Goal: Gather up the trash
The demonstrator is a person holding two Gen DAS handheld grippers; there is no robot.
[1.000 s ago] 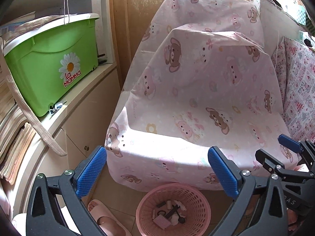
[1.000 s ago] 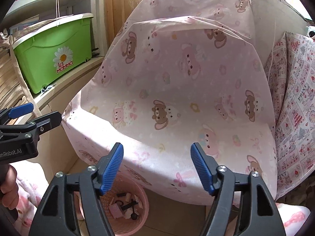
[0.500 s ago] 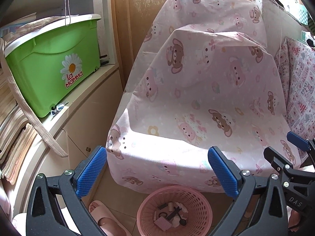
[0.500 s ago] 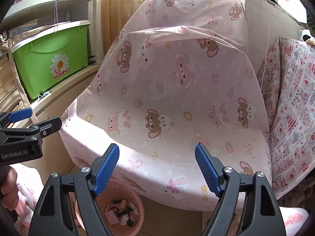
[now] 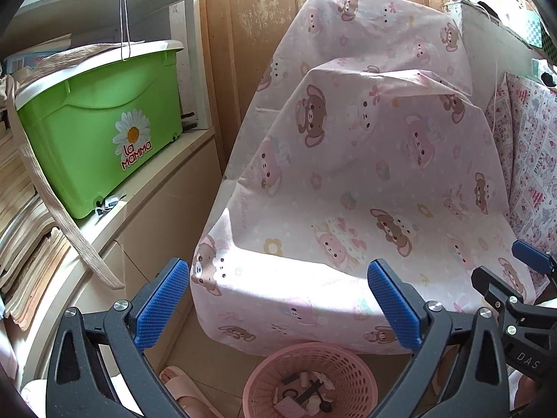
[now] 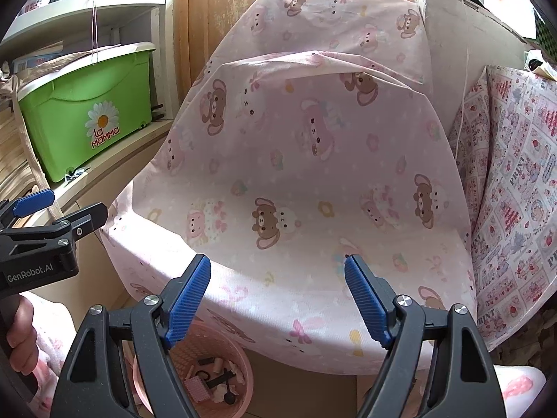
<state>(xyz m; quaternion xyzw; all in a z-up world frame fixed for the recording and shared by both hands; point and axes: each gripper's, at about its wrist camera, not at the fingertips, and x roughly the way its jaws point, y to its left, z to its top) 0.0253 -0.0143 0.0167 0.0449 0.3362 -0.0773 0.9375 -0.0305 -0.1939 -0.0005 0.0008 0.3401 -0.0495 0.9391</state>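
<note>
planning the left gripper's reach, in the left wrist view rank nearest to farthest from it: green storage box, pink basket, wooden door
From the left gripper:
1. pink basket, on the floor just below the fingers.
2. green storage box, on the shelf up to the left.
3. wooden door, at the back behind the pink sheet.

The pink basket point(image 5: 310, 379) stands on the floor, its mouth open from above. Just behind it, a bulky shape draped in a pink bear-print sheet point(image 5: 365, 181) overhangs its far rim, blocking any approach from that side. Left of the basket, a cream cabinet point(image 5: 163, 216) walls in a narrow strip of bare floor, partly taken by a pink slipper point(image 5: 184, 390). Right of the basket, patterned cushions point(image 6: 515, 191) close in.
</note>
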